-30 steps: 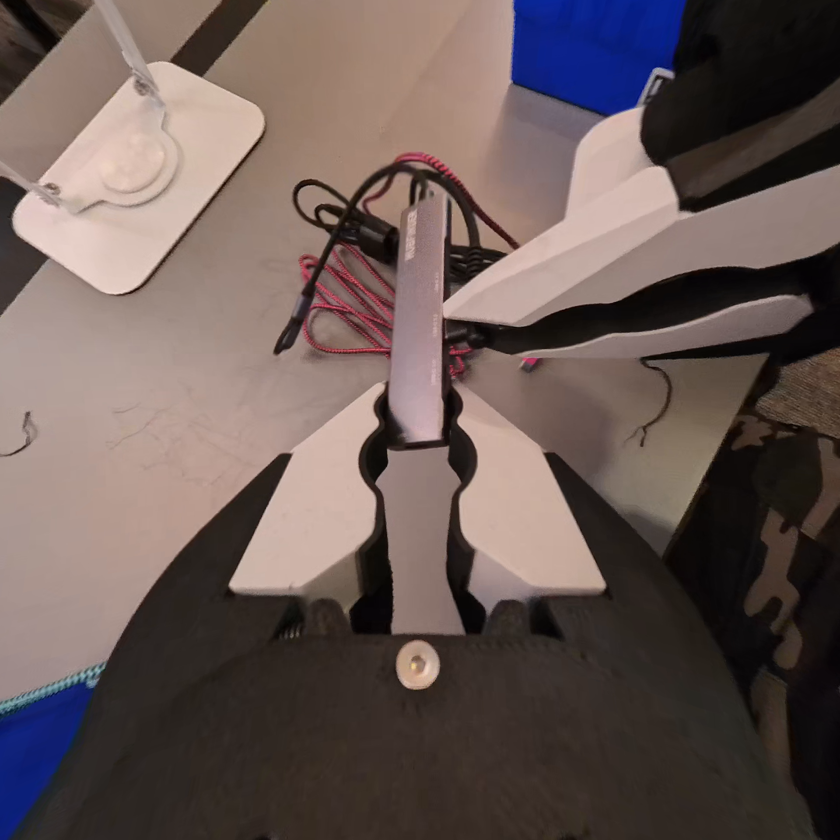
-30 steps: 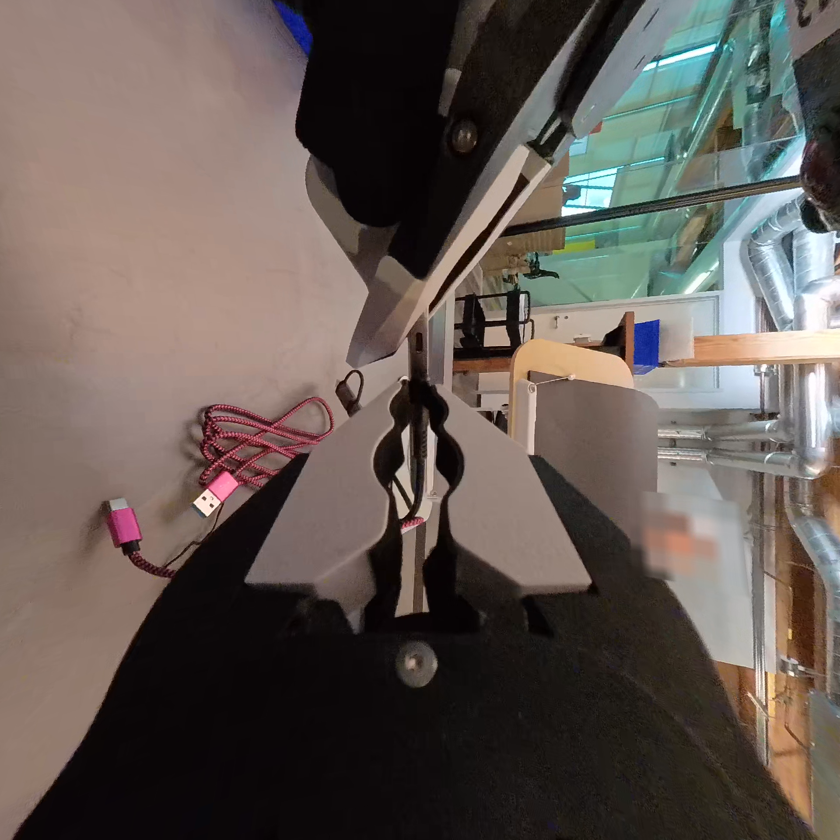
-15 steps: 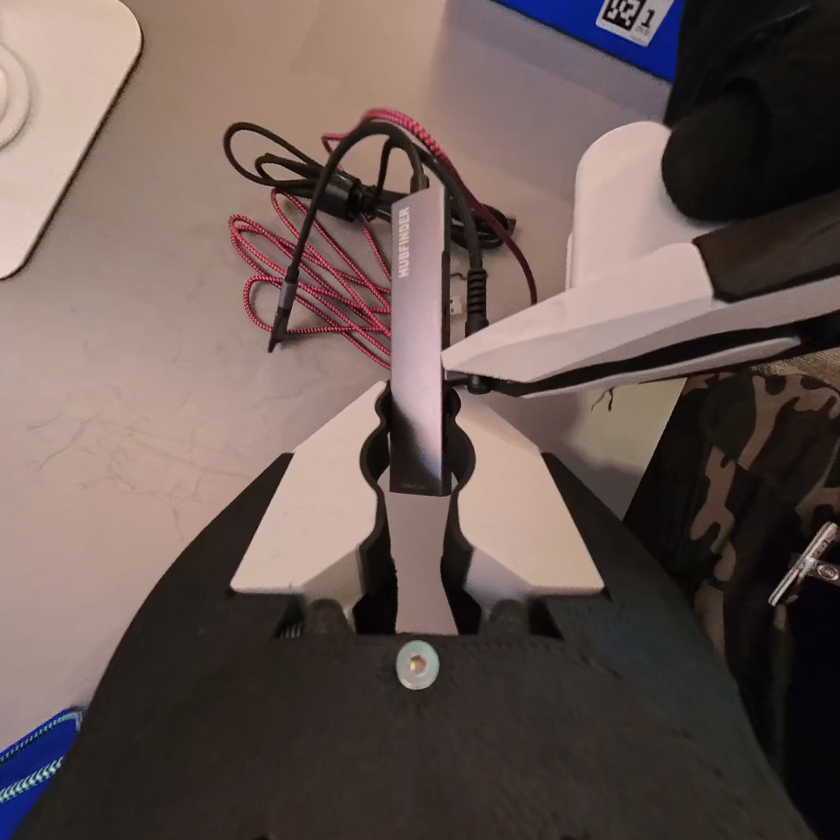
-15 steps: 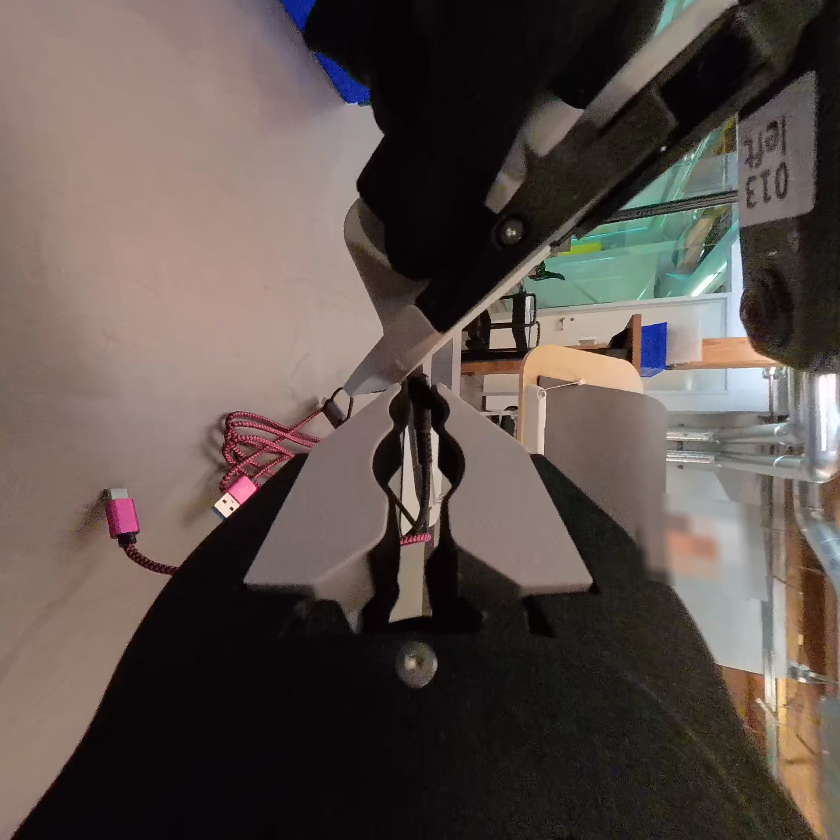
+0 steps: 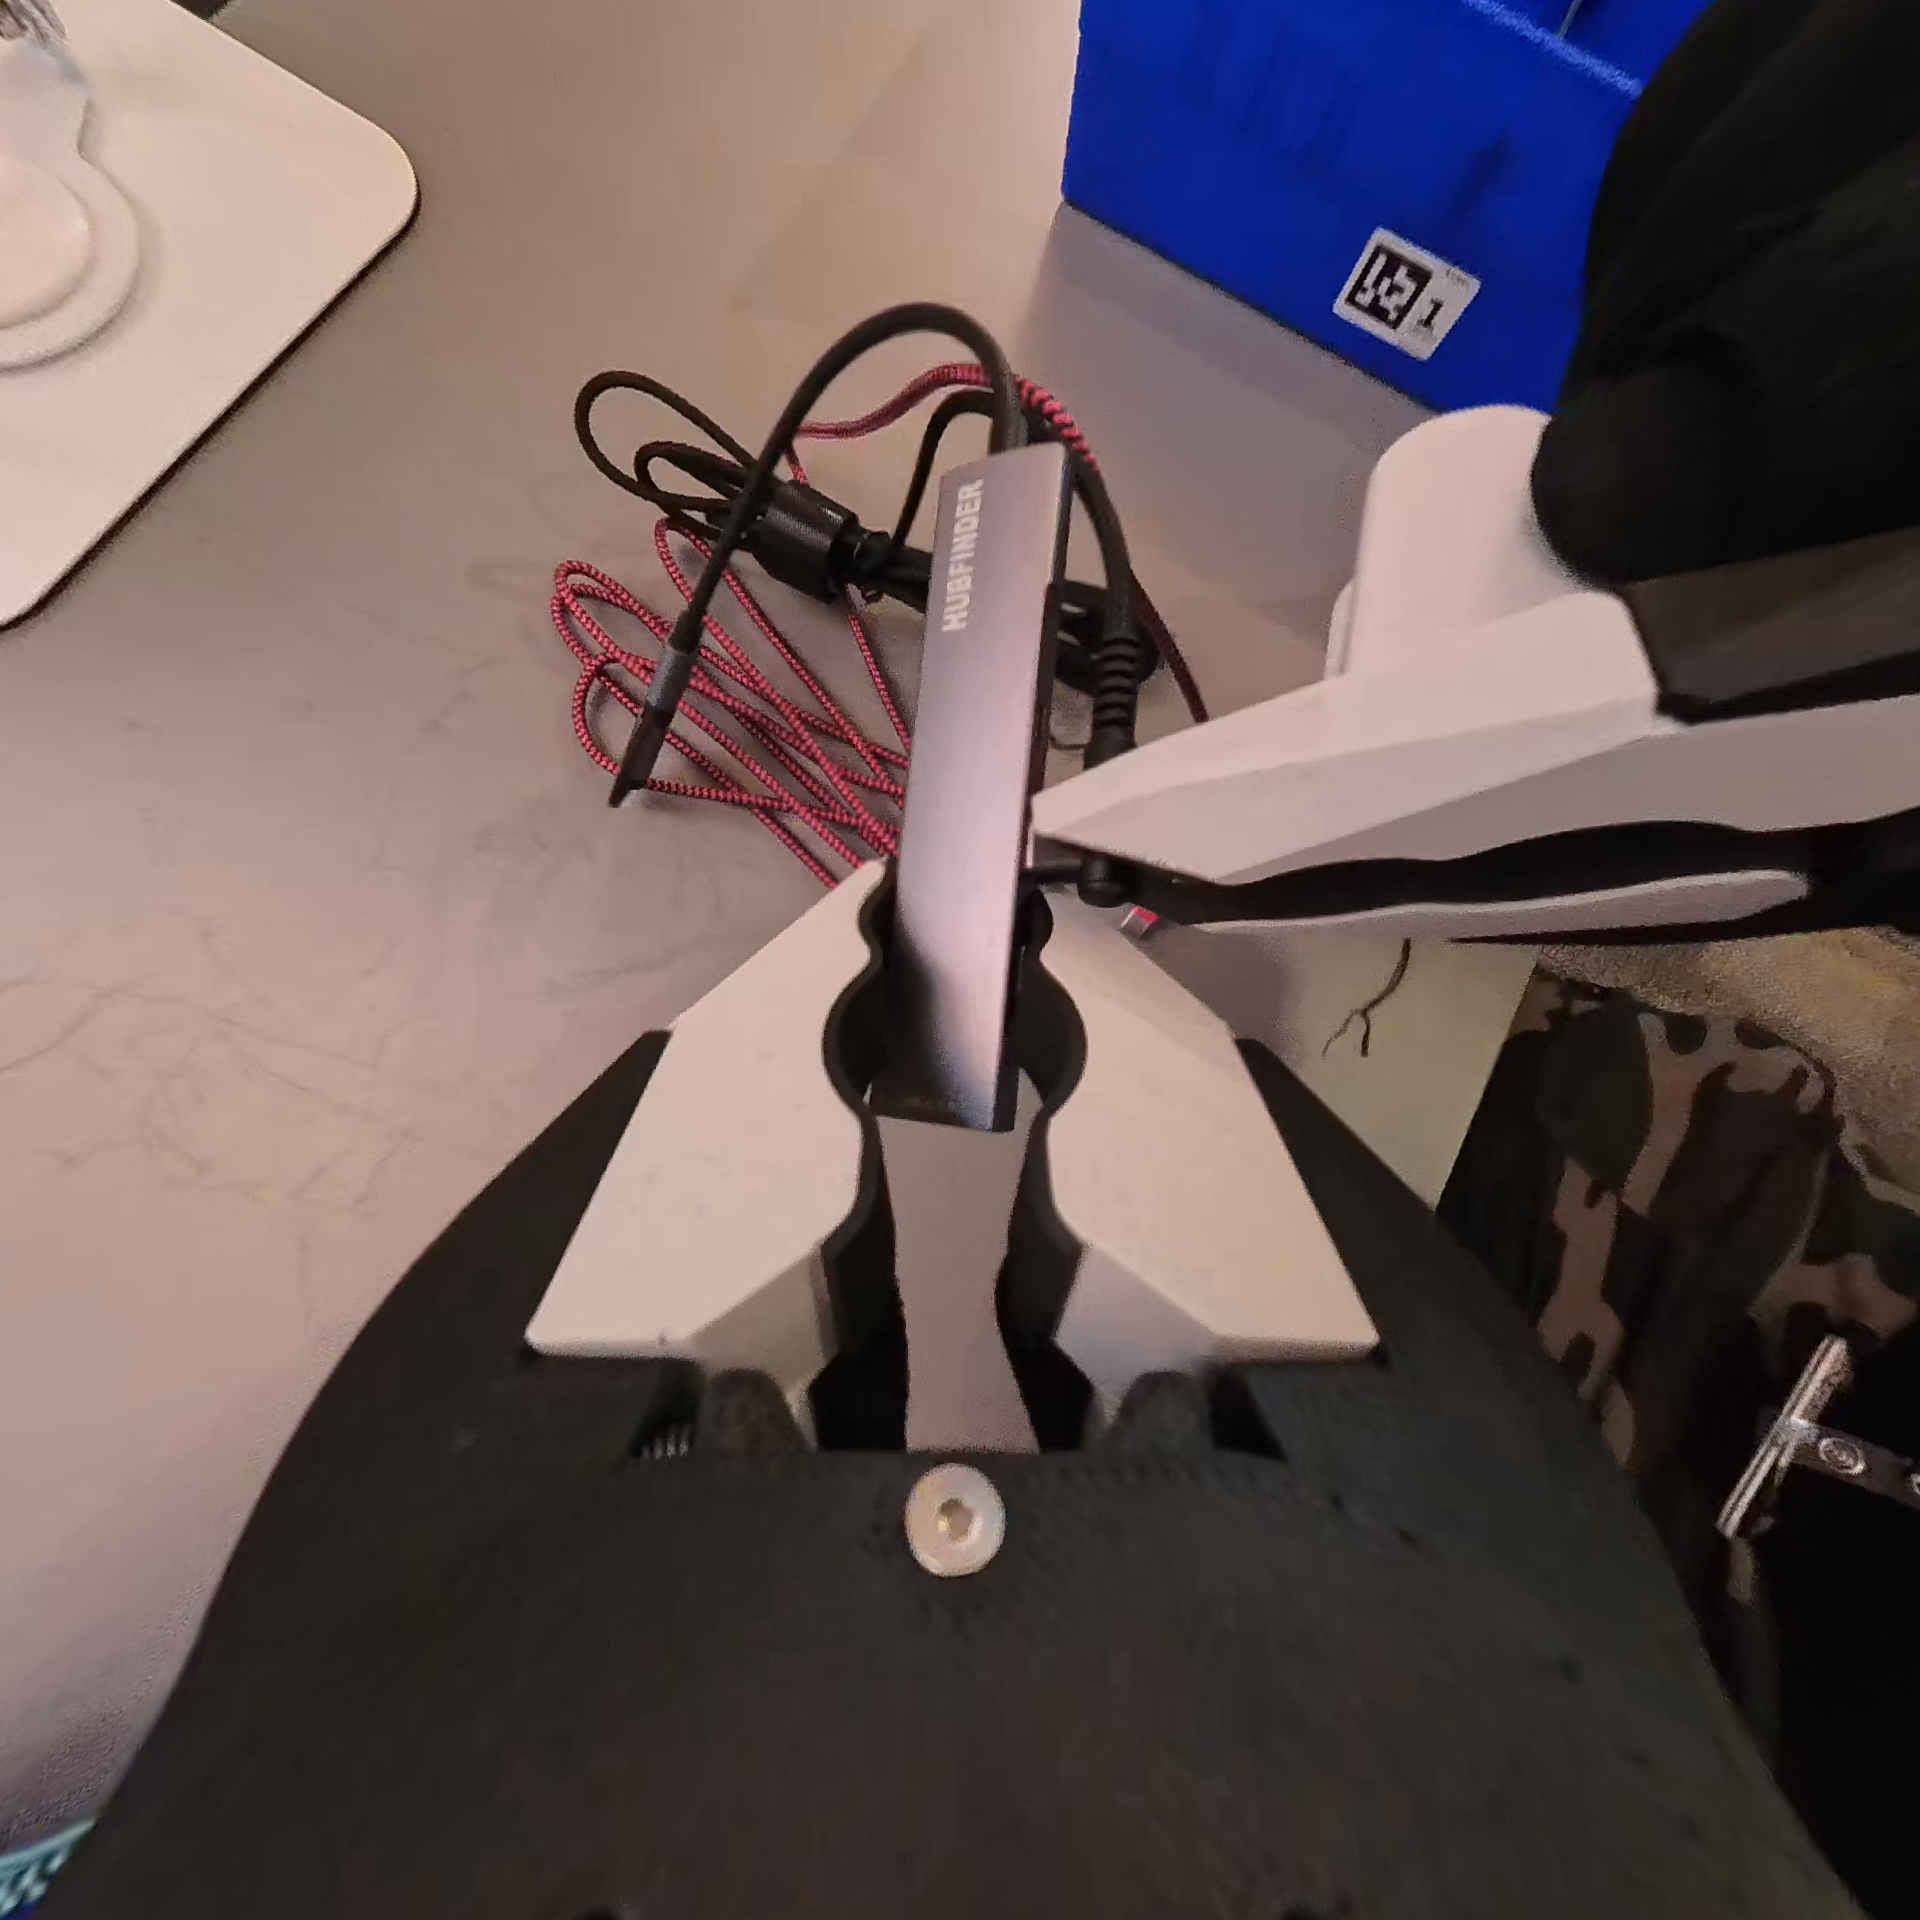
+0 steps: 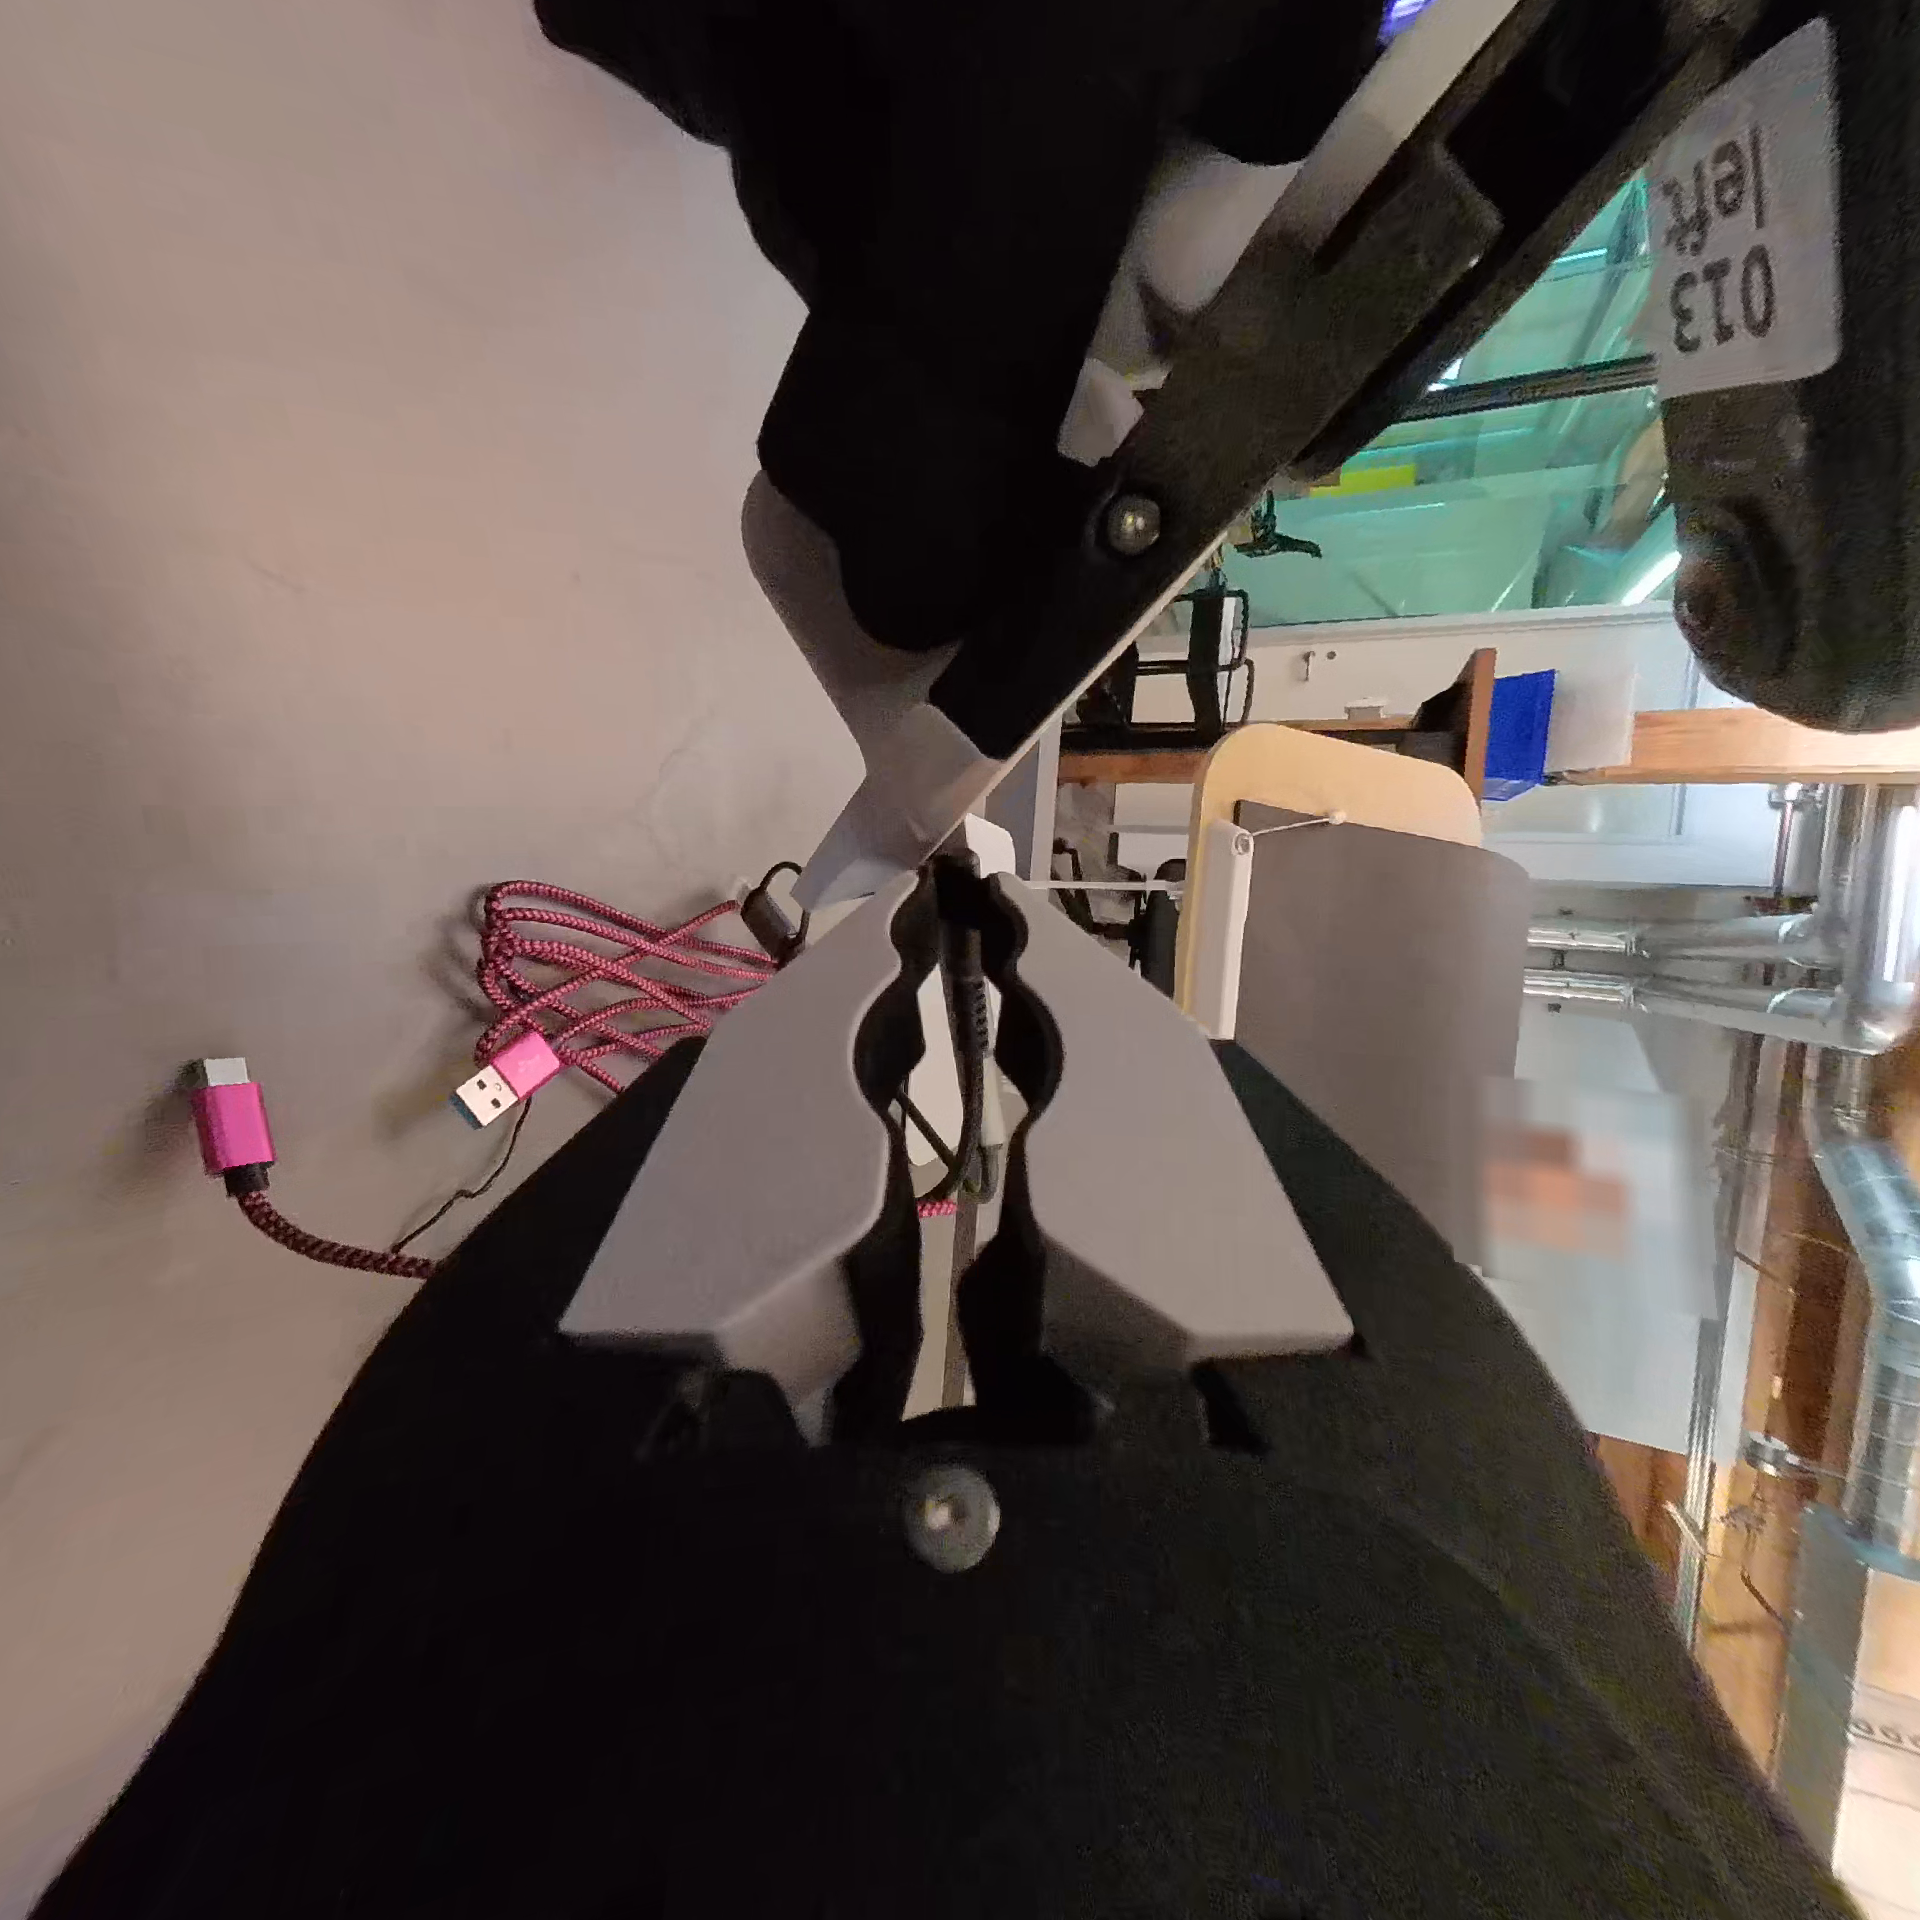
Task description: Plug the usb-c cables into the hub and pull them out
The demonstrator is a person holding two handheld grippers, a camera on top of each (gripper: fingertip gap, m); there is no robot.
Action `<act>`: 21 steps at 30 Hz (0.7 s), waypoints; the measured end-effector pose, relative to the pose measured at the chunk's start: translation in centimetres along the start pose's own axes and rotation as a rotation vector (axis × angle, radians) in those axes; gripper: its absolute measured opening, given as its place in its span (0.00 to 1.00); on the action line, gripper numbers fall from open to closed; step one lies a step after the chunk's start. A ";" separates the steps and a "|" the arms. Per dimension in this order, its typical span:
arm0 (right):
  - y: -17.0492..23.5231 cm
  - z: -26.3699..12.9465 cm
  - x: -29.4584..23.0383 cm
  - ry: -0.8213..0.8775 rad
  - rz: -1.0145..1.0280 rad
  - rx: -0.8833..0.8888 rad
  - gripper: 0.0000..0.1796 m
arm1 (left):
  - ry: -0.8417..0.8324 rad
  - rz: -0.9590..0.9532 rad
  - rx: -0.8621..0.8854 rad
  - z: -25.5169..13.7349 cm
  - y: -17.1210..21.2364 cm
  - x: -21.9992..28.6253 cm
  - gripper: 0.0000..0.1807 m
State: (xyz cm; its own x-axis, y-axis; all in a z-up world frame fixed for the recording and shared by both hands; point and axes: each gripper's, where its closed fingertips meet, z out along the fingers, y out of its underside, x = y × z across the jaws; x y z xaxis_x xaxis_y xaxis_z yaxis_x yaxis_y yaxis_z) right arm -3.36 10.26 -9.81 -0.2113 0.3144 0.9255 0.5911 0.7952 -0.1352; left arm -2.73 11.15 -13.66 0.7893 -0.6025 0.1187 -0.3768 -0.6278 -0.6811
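— What do the left tongs (image 5: 961, 935) look like?
— White wedge fingers with scalloped inner edges, black body, one silver screw (image 5: 954, 1525).
— And the person?
— Black gloves (image 5: 1745, 291), camouflage trousers (image 5: 1683, 1164).

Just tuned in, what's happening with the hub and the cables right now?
The left gripper is shut on the grey hub, holding it up off the grey table. The right gripper comes in from the side, jaws shut on a black cable plug at the hub's edge; whether it is seated is not clear. A red braided cable lies loose on the table behind.
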 end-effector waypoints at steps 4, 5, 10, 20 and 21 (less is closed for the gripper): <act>0.0 0.1 -0.3 -0.012 0.007 -0.023 0.02 | 0.016 -0.026 0.014 0.3 0.3 0.0 0.09; 0.1 0.2 -0.4 -0.019 0.000 -0.040 0.02 | 0.013 -0.034 0.018 0.4 0.3 0.0 0.09; 0.4 -0.2 -0.8 -0.138 0.049 0.029 0.03 | -0.005 0.028 0.010 0.8 0.3 0.3 0.09; -1.7 -2.1 0.0 -0.037 0.055 0.029 0.03 | -0.137 -0.047 0.073 -1.5 -1.4 -4.2 0.09; -0.8 -1.9 0.1 -0.052 0.092 0.026 0.03 | -0.151 -0.016 0.066 -1.3 -1.7 -3.7 0.09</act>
State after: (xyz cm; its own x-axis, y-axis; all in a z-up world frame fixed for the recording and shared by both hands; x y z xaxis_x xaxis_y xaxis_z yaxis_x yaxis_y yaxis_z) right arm -2.41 8.69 -8.90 -0.1972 0.4126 0.8893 0.5897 0.7746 -0.2286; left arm -5.62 13.80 -11.95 0.8608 -0.5085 0.0234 -0.3348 -0.6002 -0.7264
